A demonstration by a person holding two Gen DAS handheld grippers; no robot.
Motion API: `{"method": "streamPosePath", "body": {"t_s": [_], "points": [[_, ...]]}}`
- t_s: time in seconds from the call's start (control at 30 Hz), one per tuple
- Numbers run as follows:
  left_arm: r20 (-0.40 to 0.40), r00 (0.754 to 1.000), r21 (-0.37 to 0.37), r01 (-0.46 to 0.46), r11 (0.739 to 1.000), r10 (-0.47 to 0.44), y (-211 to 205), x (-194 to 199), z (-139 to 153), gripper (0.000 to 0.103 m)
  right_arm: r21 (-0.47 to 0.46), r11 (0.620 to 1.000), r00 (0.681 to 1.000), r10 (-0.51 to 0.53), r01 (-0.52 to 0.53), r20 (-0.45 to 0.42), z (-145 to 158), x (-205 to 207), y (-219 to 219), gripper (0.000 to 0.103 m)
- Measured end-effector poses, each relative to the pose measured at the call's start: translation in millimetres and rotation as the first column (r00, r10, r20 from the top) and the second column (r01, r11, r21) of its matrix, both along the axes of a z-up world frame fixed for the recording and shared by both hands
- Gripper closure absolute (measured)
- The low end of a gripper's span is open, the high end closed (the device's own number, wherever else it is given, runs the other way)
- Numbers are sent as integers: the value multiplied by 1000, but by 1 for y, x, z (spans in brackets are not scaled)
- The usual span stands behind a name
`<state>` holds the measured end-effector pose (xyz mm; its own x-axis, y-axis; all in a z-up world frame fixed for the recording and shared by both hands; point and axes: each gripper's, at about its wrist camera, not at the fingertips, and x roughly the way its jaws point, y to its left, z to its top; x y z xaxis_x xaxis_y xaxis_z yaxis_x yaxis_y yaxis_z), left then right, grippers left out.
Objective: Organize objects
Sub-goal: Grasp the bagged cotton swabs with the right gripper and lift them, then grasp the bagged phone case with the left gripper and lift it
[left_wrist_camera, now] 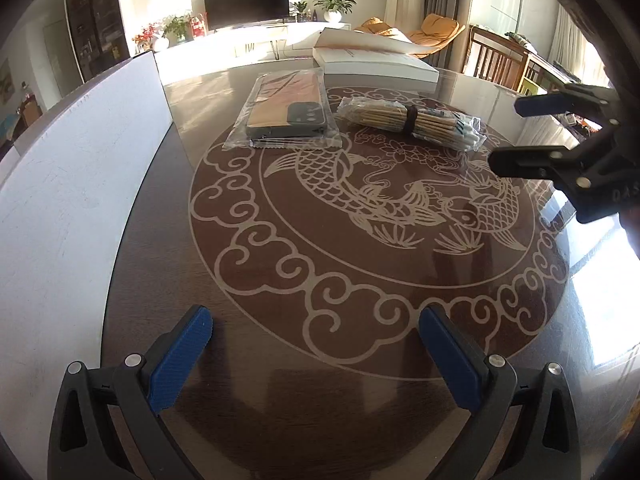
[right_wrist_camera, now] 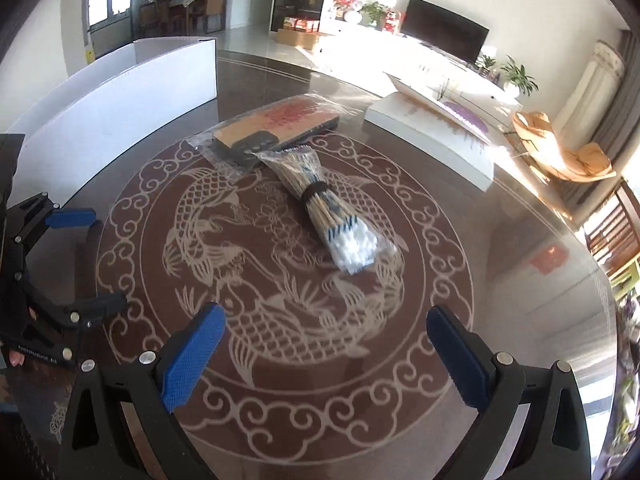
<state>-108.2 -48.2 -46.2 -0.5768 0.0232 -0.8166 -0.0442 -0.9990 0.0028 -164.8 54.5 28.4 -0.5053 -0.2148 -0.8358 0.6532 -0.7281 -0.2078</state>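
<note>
A bagged phone case point(left_wrist_camera: 286, 114) point(right_wrist_camera: 276, 128) lies on the dark table with the fish pattern. Beside it rests a banded bundle of cotton swabs point(left_wrist_camera: 412, 122) point(right_wrist_camera: 328, 208) in clear wrap. A white book point(left_wrist_camera: 376, 62) point(right_wrist_camera: 432, 132) sits behind them. My left gripper point(left_wrist_camera: 316, 344) point(right_wrist_camera: 100, 256) hovers open over the near table edge, nothing between its blue pads. My right gripper point(right_wrist_camera: 326, 348) point(left_wrist_camera: 506, 136) is open too, a short way from the swab bundle's cotton end.
A white open box point(left_wrist_camera: 80, 184) point(right_wrist_camera: 120, 96) stands along the table's left side. Chairs, a TV stand and plants fill the room beyond. The glossy table point(left_wrist_camera: 320, 400) spreads wide in front of both grippers.
</note>
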Motion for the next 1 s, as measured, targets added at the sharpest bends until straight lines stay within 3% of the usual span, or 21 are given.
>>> {"method": "streamPosePath", "body": {"t_s": [0.07, 0.17, 0.23, 0.3, 0.33, 0.47, 0.6, 0.77, 0.83, 0.87, 0.9, 1.0], "points": [[0, 1000, 1, 1, 1000, -1, 0, 0, 0, 0, 40, 999, 999, 26, -27, 20, -8, -25, -23, 6], [0, 1000, 1, 1, 1000, -1, 0, 0, 0, 0, 75, 997, 995, -27, 20, 92, -29, -57, -37, 21], [0, 1000, 1, 1, 1000, -1, 0, 0, 0, 0, 17, 998, 985, -65, 63, 159, -36, -68, -32, 35], [-1, 1000, 1, 1, 1000, -1, 0, 1, 0, 0, -64, 993, 977, -88, 102, 194, -34, -69, -23, 72], [-1, 1000, 1, 0, 1000, 0, 0, 1, 0, 0, -82, 988, 973, -108, 127, 202, -35, -66, -17, 74], [-1, 1000, 2, 0, 1000, 0, 1, 1, 0, 0, -97, 972, 967, -198, 215, 162, -36, -31, 14, 74], [-1, 1000, 2, 0, 1000, 0, 0, 1, 0, 0, -95, 943, 943, -307, 319, 126, -32, 31, 59, 74], [-1, 1000, 2, 0, 1000, 0, 0, 0, 0, 0, -142, 927, 938, -339, 347, 75, -30, 107, 106, 73], [-1, 1000, 2, 1, 1000, -1, 0, 0, 0, 0, -166, 925, 940, -337, 342, 60, -32, 122, 114, 56], [-1, 1000, 2, 1, 1000, -1, 0, 0, 0, 0, -164, 926, 940, -335, 340, 60, -34, 124, 115, 33], [-1, 1000, 2, 1, 1000, -1, 0, 0, 0, 0, -160, 927, 941, -334, 338, 54, -36, 126, 116, 21], [0, 1000, 1, 1, 1000, -1, 0, 0, 0, 0, -186, 926, 944, -330, 328, 24, -37, 127, 116, 19]]}}
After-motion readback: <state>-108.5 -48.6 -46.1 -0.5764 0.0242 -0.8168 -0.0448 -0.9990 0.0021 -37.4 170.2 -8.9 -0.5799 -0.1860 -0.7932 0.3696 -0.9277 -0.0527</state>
